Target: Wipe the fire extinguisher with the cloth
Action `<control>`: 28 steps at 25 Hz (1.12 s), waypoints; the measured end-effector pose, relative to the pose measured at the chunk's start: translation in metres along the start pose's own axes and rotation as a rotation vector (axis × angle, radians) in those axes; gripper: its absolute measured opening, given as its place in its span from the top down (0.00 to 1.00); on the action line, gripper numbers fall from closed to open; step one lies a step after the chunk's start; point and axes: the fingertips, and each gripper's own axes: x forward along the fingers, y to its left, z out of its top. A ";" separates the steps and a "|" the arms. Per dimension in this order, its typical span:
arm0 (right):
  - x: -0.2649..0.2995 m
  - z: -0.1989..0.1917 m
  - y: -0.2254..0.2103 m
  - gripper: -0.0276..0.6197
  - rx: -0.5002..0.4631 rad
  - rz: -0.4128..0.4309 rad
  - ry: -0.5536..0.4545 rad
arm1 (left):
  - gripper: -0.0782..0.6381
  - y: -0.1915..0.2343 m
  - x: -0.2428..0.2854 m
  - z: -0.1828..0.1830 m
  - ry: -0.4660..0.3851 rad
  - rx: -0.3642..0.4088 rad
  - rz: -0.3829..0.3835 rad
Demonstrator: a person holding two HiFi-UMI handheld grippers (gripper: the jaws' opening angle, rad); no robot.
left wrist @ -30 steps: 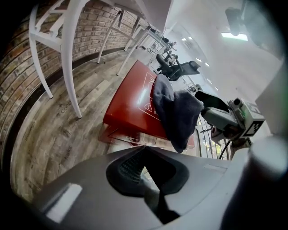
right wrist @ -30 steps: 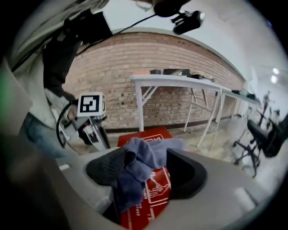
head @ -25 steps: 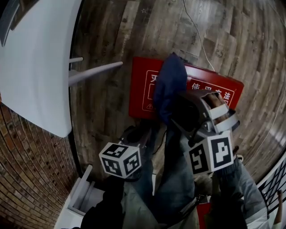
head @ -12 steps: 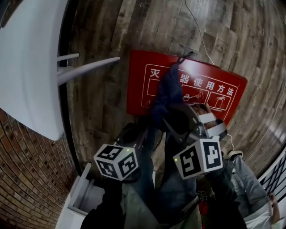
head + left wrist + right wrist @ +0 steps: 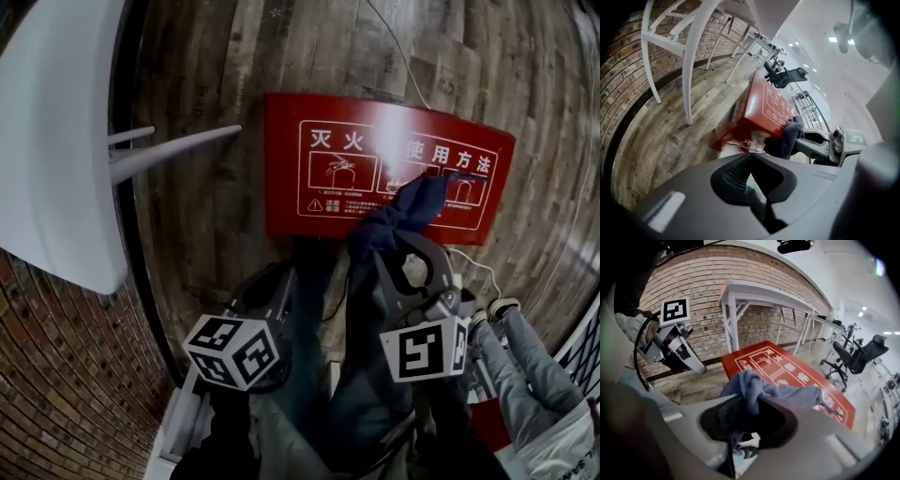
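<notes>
A red fire extinguisher box (image 5: 309, 206) lies flat on the wood floor, its lid printed with white diagrams and lettering. A dark blue cloth (image 5: 405, 217) hangs bunched over the lid's near right part. My right gripper (image 5: 398, 246) is shut on the cloth (image 5: 750, 380); its jaws have just been closing with the cloth between them. The box lid (image 5: 787, 366) lies just beyond the jaws. My left gripper (image 5: 279, 279) hovers left of it, near the box's front edge, shut with nothing held (image 5: 751, 155). The box (image 5: 761, 110) and cloth (image 5: 790, 136) lie ahead of it.
A white table (image 5: 56, 141) with a slanted leg (image 5: 178, 145) stands at the left against a brick wall (image 5: 66, 375). A thin white cable (image 5: 403, 56) runs over the floor behind the box. The person's jeans (image 5: 375, 375) fill the bottom. An office chair (image 5: 855, 355) stands farther off.
The right gripper rolled and drew the cloth from the lid's middle down to its near right part, uncovering the lettering. The left gripper shifted slightly left.
</notes>
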 end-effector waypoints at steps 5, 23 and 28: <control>0.044 0.071 0.054 0.82 -0.107 0.081 -0.130 | 0.88 0.027 -0.020 -0.007 -0.006 0.007 0.030; -0.013 -0.105 0.000 0.82 0.125 -0.463 -0.053 | 0.88 0.037 -0.003 -0.039 0.079 0.042 -0.001; 0.050 -0.052 0.034 0.83 0.202 -0.397 -0.225 | 0.88 0.050 -0.003 -0.034 0.083 0.050 0.011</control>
